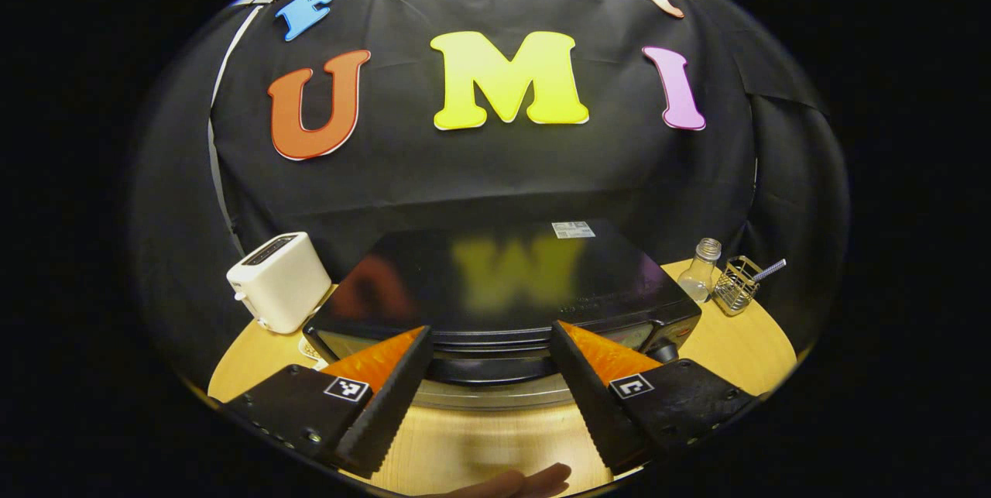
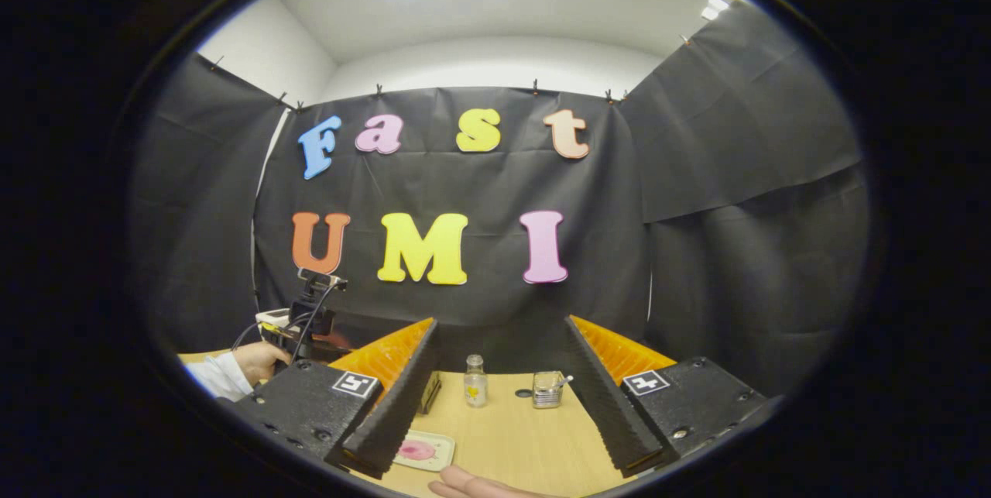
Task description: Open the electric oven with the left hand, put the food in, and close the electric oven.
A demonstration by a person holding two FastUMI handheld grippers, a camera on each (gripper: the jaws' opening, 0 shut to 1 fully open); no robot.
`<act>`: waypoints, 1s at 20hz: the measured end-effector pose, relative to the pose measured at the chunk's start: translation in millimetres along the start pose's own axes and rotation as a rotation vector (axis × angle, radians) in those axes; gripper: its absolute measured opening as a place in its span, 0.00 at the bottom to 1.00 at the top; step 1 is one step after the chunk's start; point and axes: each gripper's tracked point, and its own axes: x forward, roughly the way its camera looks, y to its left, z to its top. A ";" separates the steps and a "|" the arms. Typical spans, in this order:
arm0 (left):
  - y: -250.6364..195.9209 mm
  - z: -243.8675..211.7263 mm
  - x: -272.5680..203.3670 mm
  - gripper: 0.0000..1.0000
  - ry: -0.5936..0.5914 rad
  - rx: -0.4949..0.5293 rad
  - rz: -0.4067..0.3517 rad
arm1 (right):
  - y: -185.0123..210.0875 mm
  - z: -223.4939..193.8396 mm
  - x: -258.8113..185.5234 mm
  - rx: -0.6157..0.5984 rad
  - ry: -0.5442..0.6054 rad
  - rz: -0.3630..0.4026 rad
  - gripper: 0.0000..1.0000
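Observation:
A black electric oven (image 1: 495, 281) with a glossy top stands mid-table in the left gripper view. Its door looks closed, and its dark handle bar (image 1: 488, 365) runs along the upper front edge. My left gripper (image 1: 489, 329) is open just in front of and above that handle, one finger on each side, holding nothing. In the right gripper view, a small pale tray with pink food (image 2: 422, 450) lies on the table near my left finger. My right gripper (image 2: 500, 321) hangs open and empty above the table. The other gripper (image 2: 310, 320) shows at far left, held by a hand (image 2: 259, 360).
A white toaster (image 1: 279, 290) stands left of the oven. A small glass bottle (image 1: 701, 269) and a wire basket (image 1: 735, 285) stand to its right, seen again as bottle (image 2: 474, 380) and basket (image 2: 547, 389). The wooden table (image 1: 480, 444) has bare room in front. A fingertip (image 1: 530, 481) shows at the bottom.

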 end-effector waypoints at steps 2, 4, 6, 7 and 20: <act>-0.2 -4.5 -1.5 0.95 0.023 -0.003 -0.017 | -1.1 0.6 -0.4 -0.004 0.001 -0.004 0.96; -1.1 -6.4 -2.1 0.95 0.032 -0.003 -0.022 | -0.4 1.9 -0.1 -0.010 0.002 -0.007 1.00; -0.7 -7.7 -2.5 0.98 0.037 0.001 -0.025 | 3.1 2.0 -2.2 -0.009 0.003 -0.001 0.96; -0.4 -8.2 -2.1 0.99 0.037 -0.004 -0.023 | 4.6 2.1 -3.9 -0.009 0.004 0.003 0.96; 0.1 -6.6 -1.7 0.99 0.022 0.007 -0.036 | 9.7 7.9 -32.5 -0.012 0.003 -0.008 0.96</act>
